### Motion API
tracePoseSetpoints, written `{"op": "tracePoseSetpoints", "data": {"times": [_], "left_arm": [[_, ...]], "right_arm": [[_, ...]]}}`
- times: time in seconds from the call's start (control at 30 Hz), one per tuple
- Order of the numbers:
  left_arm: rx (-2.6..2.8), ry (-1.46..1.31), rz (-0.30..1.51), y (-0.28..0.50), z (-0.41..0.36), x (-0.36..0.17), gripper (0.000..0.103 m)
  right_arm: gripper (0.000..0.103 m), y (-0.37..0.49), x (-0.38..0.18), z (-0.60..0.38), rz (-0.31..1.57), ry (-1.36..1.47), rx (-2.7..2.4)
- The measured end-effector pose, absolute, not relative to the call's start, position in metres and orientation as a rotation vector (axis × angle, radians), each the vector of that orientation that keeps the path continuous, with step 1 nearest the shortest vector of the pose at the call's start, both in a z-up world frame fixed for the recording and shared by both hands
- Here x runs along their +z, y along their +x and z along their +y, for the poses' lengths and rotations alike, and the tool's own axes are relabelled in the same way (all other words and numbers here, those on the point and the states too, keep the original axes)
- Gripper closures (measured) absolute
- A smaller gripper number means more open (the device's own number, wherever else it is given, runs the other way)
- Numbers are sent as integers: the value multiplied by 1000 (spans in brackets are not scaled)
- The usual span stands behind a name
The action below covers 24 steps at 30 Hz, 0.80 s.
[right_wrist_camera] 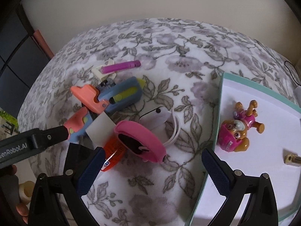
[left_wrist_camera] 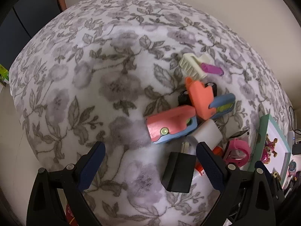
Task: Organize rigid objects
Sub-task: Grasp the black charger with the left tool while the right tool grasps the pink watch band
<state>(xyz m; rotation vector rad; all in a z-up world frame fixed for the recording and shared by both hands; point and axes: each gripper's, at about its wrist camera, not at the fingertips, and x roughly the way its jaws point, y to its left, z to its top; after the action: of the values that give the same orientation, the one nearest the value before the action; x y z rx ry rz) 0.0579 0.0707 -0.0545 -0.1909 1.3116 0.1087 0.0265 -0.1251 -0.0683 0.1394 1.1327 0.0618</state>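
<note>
A: Well, how are the two grippers seen to stand?

B: The left gripper (left_wrist_camera: 149, 162) is spread wide with nothing between its blue pads; its right finger (left_wrist_camera: 210, 165) is set against the pile. The right gripper (right_wrist_camera: 153, 169) is likewise spread wide and nothing is held by it.

A: Where is the pile found?

B: On the floral blanket (left_wrist_camera: 94, 75). In the left wrist view the things are gathered from about one to five o'clock: a cream comb (left_wrist_camera: 190, 65) with a purple tube (left_wrist_camera: 211, 68) just beside it, an orange piece (left_wrist_camera: 200, 98) laid over a blue and yellow-green piece (left_wrist_camera: 223, 103), and a pink and blue cutter (left_wrist_camera: 169, 127) touching a white block (left_wrist_camera: 206, 134). A black block (left_wrist_camera: 177, 172) is seen between the fingers, near the right one.

A: And from the right wrist?

B: A pink wristband (right_wrist_camera: 140, 141) is seen at about nine o'clock, resting against an orange item (right_wrist_camera: 112, 153) whose kind cannot be told. A white charger (right_wrist_camera: 157, 117) with its looped cable lies just beyond the band. The left gripper's arm is seen entering at nine o'clock.

A: What lies in the tray?

B: The mint-edged tray (right_wrist_camera: 220, 101) is seen at three o'clock, well apart from the pile. A toy pup (right_wrist_camera: 239, 126) is lying in it, and a small brass piece (right_wrist_camera: 292, 160) near the right edge.
</note>
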Motion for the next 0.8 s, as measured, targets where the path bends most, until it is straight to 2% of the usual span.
{"op": "tracePoseSetpoints", "data": {"times": [0.17,0.33,0.47,0.5,0.63,0.73,0.8], "left_arm": [[106,-204,1352,57,69,-60,6],[88,-232,1373,59,69,-63,6],[71,-257,1395,60,67,-66,6],[67,-258,1400,61,66,-67,6],[49,-271,1416,59,63,-71,6],[28,-273,1420,60,58,-73,19],[15,-271,1429,59,56,-74,36]], "right_arm": [[1,28,-69,-126,1125,144,74],[13,28,-69,-121,1126,126,91],[34,28,-69,-119,1131,123,104],[44,27,-69,-119,1131,128,110],[55,26,-68,-122,1133,142,105],[66,26,-67,-127,1132,163,91],[74,26,-67,-131,1130,186,83]]}}
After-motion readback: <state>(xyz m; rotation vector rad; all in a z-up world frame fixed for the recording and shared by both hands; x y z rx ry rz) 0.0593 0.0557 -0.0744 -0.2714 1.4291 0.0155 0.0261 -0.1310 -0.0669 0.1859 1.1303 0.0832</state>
